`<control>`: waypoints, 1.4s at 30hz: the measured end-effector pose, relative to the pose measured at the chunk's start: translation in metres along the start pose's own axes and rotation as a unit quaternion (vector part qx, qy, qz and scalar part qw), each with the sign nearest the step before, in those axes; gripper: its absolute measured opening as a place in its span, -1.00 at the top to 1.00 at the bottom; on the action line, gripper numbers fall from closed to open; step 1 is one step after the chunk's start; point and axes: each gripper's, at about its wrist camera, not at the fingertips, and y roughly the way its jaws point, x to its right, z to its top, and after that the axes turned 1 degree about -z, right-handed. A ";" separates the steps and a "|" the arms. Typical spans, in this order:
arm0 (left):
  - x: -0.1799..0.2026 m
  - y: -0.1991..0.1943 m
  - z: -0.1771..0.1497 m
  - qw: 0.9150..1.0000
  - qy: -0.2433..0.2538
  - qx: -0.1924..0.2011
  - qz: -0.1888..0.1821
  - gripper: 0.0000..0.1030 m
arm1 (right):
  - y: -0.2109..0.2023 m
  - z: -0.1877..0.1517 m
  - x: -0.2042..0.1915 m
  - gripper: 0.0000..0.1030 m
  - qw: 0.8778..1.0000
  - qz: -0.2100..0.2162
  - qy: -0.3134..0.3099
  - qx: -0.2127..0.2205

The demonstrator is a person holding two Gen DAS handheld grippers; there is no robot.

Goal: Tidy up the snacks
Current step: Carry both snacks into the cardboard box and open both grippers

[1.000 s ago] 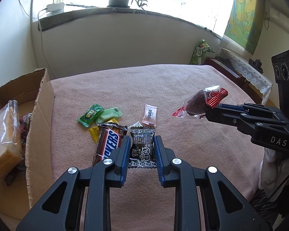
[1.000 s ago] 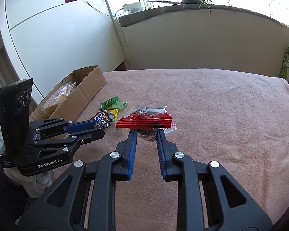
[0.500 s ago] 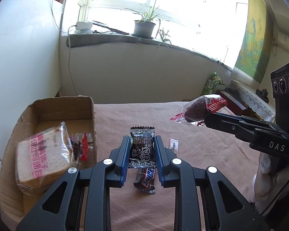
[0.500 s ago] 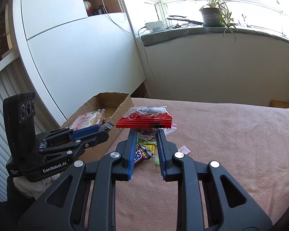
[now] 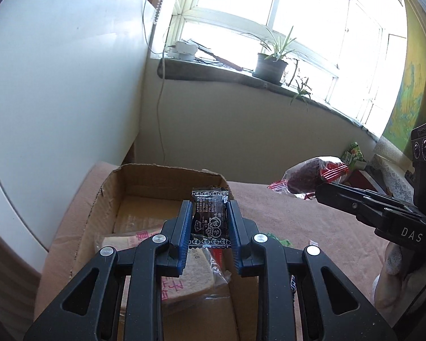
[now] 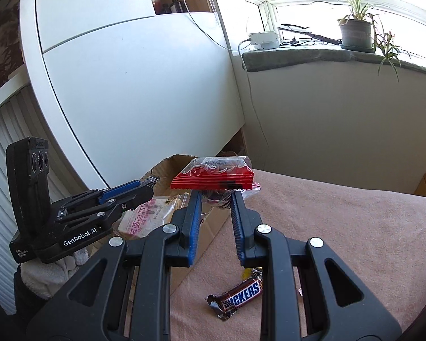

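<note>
My left gripper [image 5: 208,211] is shut on a black snack packet [image 5: 210,216] and holds it above the open cardboard box [image 5: 110,190]. A bagged bread slice [image 5: 181,270] lies in the box. My right gripper [image 6: 214,196] is shut on a red-and-clear snack bag [image 6: 215,174], held in the air over the box's right edge. That bag also shows at the right of the left wrist view [image 5: 315,174]. The left gripper also shows in the right wrist view [image 6: 147,187]. A Snickers bar [image 6: 238,298] lies on the pink cloth below the right gripper.
The pink cloth [image 6: 340,227] covers the table. A white cabinet [image 6: 127,91] stands behind the box. A potted plant [image 6: 355,34] and a power strip [image 6: 264,39] sit on the windowsill. A green packet [image 5: 278,238] lies right of the box.
Both grippers have risen and moved left toward the box with their snacks. The left one now hangs over the box's inside. The table snacks have dropped out of the left view.
</note>
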 end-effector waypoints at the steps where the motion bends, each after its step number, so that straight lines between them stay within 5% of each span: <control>1: -0.004 0.001 0.002 1.000 -0.002 0.002 0.006 0.55 | 0.006 0.002 -0.004 0.58 1.000 0.002 -0.003 -0.001; 18: -0.027 0.014 0.009 0.999 -0.013 -0.010 0.033 0.55 | 0.093 0.013 -0.032 0.58 0.998 0.016 -0.023 -0.051; 40: -0.033 0.009 0.013 0.998 -0.026 -0.004 0.053 0.41 | 0.094 0.010 -0.041 0.55 0.998 0.020 -0.042 -0.052; 42: -0.033 0.008 0.013 0.998 -0.025 -0.003 0.055 0.36 | 0.094 0.009 -0.041 0.36 0.997 0.015 -0.046 -0.053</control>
